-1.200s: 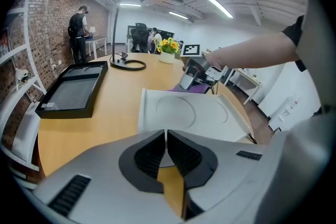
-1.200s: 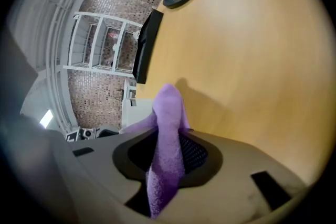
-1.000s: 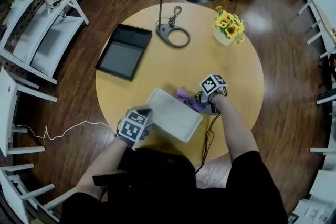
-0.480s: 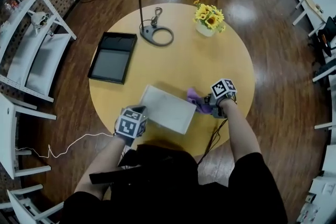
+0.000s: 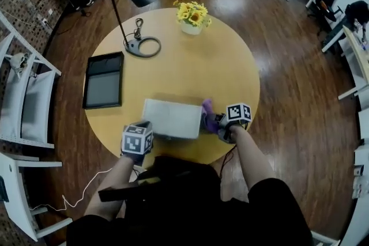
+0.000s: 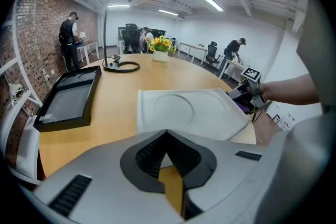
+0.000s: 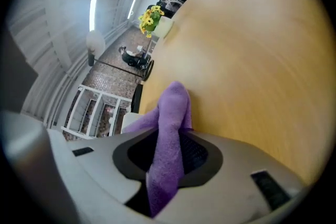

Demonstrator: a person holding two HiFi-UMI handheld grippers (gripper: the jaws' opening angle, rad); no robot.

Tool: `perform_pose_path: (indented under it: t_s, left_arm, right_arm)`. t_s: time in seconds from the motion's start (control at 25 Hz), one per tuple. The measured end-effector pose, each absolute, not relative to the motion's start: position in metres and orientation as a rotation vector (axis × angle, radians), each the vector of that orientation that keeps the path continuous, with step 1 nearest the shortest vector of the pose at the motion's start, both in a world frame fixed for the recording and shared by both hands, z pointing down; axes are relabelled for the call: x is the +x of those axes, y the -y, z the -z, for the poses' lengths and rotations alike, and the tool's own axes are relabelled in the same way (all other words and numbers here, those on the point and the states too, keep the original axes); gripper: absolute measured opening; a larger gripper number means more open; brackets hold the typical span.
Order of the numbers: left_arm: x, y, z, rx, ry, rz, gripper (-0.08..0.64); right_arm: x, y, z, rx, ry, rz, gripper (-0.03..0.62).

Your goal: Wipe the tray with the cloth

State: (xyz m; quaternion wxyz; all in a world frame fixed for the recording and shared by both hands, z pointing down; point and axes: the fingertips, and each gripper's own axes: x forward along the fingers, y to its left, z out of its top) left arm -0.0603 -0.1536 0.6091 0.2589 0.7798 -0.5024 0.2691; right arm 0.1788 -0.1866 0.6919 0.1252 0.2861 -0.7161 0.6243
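While the left tool (image 6: 167, 156) has its jaws closed together, the near edge of the white tray (image 6: 189, 110) lies right at their tips; whether they pinch that edge cannot be told. From the head view, this tool sits at the white tray's near left corner, pointing away from the person and downward.

The white tray lies flat on the round wooden tabletop (image 5: 225, 66), close to the near edge and in front of the person, with its long sides running left to right. A shallow round recess shows in its surface in the left tool's view.

The right tool (image 7: 169, 159) is clamped on the cloth (image 7: 176, 107), a purple one bunched into a thick fold that stands up past the jaws. In the head view the cloth is at the white tray's right short edge, just beside it and over bare tabletop, not on the tray's surface. The right tool points leftward toward the white tray.

Farther back on the tabletop, a black tray (image 5: 104, 80) lies near the left edge, well apart from the white one. A lamp (image 5: 141, 46) stands on a ring base behind it, and a pot of flowers (image 5: 193, 13) sits near the far edge. 2 white racks stand on the dark wood floor at the left.
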Motion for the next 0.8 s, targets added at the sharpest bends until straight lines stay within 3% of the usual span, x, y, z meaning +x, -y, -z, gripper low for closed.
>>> perform_pose_path:
  t_s: [0.36, 0.68, 0.8]
  left_arm:
    - [-0.047, 0.147, -0.603, 2.236, 1.269, -0.720, 0.000]
    - [-0.048, 0.165, -0.566, 2.319, 1.093, -0.336, 0.000]
    - [-0.060, 0.193, -0.553, 2.425, 1.086, -0.394, 0.153]
  right_arm:
    - [0.205, 0.173, -0.616, 1.095, 2.267, -1.495, 0.101]
    - [0.164, 0.144, -0.559, 1.188, 2.411, -1.376, 0.101]
    - [0.170, 0.123, -0.562, 1.356, 2.401, -1.426, 0.101]
